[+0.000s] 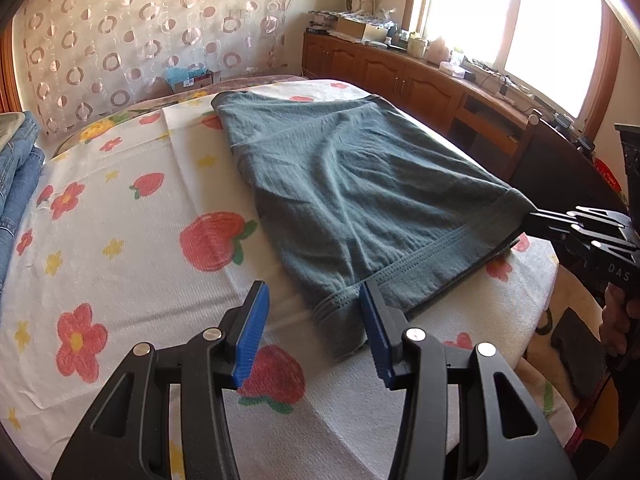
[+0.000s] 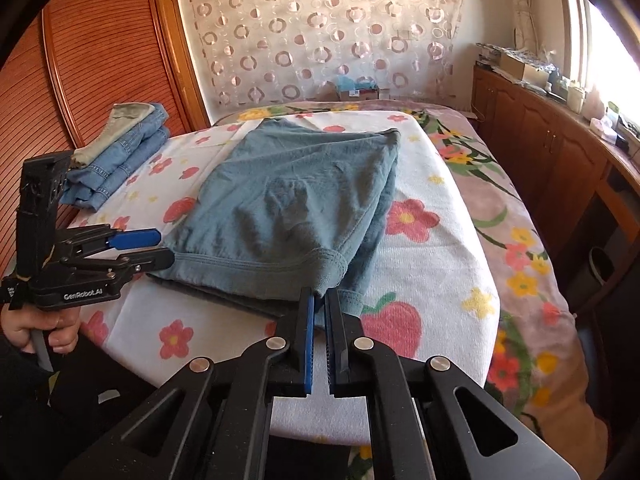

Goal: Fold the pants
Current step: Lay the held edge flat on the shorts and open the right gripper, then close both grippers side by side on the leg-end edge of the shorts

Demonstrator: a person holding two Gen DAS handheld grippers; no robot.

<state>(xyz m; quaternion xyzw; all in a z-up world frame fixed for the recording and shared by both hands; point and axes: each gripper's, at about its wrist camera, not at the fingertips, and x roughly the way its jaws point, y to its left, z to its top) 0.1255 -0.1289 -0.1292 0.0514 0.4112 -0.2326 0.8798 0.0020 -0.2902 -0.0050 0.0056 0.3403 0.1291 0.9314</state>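
Observation:
Grey-green pants lie folded in half on a floral sheet, waistband hem nearest me. My left gripper is open at the near left corner of the hem, its right finger touching the cloth, nothing held. It shows from the side in the right wrist view, open beside the hem's left corner. My right gripper is shut on the near right corner of the pants. It shows in the left wrist view pinching that corner at the bed's edge.
Folded jeans are stacked at the far left of the bed. A wooden cabinet with clutter runs along the right under a window. A patterned curtain hangs behind. A wooden panel wall stands left.

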